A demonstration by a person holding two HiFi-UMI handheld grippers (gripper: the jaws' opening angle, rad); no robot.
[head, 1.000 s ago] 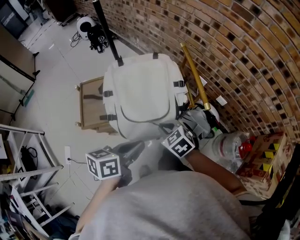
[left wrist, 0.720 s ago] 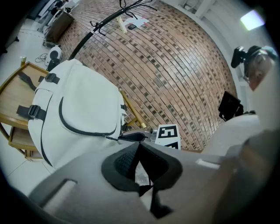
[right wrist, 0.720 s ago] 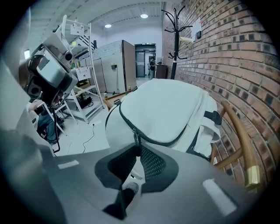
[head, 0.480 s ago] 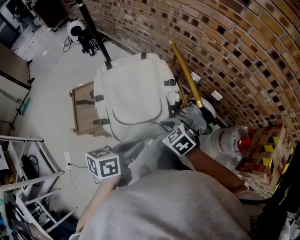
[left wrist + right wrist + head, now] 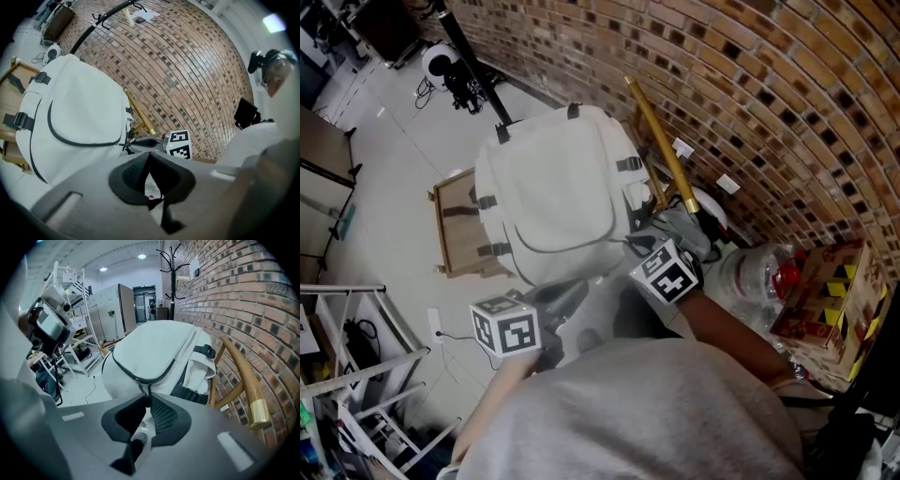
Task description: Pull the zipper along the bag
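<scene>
A white backpack (image 5: 548,192) with a dark zipper line round its front pocket stands on a wooden chair (image 5: 455,225); it also shows in the left gripper view (image 5: 70,117) and in the right gripper view (image 5: 154,350). My right gripper (image 5: 146,398) is at the bag's lower right corner (image 5: 630,248), shut on the dark zipper pull (image 5: 143,388), which runs down into its tips. Just below and in front of the bag, my left gripper (image 5: 149,155) is shut, its tips meeting with nothing between them, clear of the fabric.
A brick wall (image 5: 769,94) rises close behind the bag. A wooden rail with a brass end (image 5: 661,155) leans beside it. Plastic bottles and a cardboard box (image 5: 830,300) lie at the right. A stand with camera gear (image 5: 455,70) is behind, and white shelving (image 5: 356,366) at the left.
The head view has drifted, so the bag and chair sit further up and left. Both grippers keep nearly the same places; the right one stays at the bag's corner.
</scene>
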